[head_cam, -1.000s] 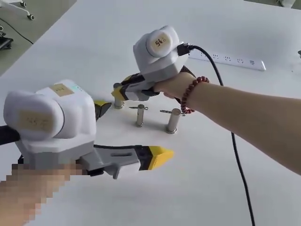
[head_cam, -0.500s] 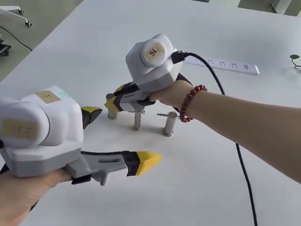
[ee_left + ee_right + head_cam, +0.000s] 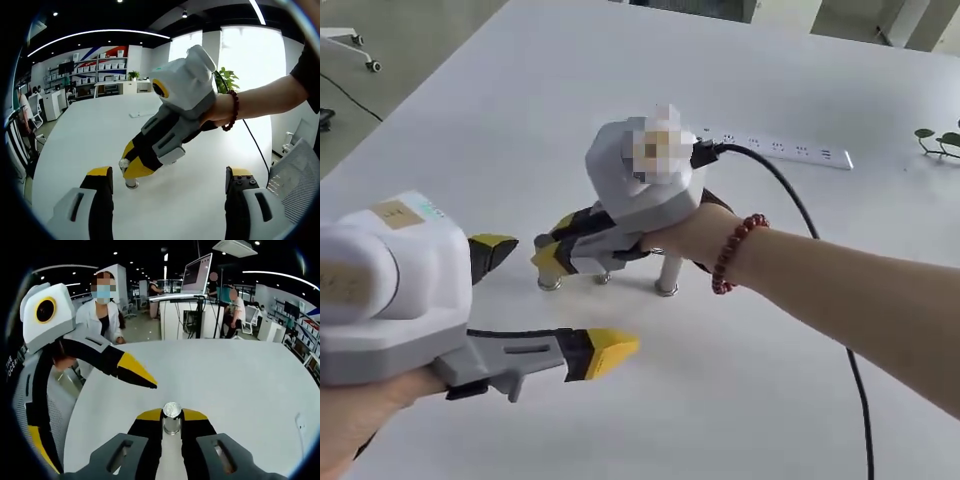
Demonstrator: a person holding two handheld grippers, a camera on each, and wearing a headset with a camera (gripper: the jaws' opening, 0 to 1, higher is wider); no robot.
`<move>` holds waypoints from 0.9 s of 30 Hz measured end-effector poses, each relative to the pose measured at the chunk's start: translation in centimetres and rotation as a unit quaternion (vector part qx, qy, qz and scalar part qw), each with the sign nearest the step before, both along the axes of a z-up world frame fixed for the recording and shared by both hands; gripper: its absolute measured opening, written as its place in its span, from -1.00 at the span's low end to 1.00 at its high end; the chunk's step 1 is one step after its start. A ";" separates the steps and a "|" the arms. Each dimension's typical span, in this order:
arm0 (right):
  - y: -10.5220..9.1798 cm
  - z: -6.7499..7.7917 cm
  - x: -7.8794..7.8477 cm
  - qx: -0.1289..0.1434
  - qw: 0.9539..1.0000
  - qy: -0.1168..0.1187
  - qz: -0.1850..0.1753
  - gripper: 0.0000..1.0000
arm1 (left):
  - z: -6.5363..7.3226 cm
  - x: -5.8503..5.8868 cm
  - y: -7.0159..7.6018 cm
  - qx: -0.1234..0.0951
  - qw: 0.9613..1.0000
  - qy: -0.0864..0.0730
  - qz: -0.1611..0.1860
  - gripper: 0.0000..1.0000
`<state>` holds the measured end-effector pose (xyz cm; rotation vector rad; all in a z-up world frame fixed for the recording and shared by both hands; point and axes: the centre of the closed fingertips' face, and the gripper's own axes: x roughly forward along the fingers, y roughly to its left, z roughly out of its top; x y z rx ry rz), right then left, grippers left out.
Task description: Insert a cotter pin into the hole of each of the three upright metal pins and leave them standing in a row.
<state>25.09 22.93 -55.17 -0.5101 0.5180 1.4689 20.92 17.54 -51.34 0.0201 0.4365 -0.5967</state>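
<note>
Clamps the left metal pin [image 3: 172, 425] in the right hand-held gripper [image 3: 172, 414], jaws narrowed onto its sides, pin upright on the white bench [image 3: 750, 390]. Hides most of the middle metal pin [image 3: 604, 277] and the right metal pin [image 3: 669, 272] under that gripper's body, bases in a row just to the right. Holds the left hand-held gripper [image 3: 555, 297] nearer and to the left, jaws spread wide, apart from the pins. Leaves a power strip [image 3: 775, 147] at the far side, black cable [image 3: 860, 410] running from the right gripper toward the near edge
</note>
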 end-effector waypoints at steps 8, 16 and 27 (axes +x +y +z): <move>-1.8 -0.5 -0.8 -0.005 1.000 0.008 -0.002 -0.84 | -0.3 -0.2 -0.3 0.002 1.000 0.002 -0.003 0.85; -3.4 -0.4 -1.1 -0.011 1.000 0.006 -0.005 -0.84 | -0.4 -0.4 -0.6 0.002 1.000 0.002 -0.008 0.83; -5.6 0.2 -1.4 -0.009 1.000 0.004 -0.024 -0.84 | -0.2 -0.7 -1.3 0.000 1.000 0.004 -0.018 0.78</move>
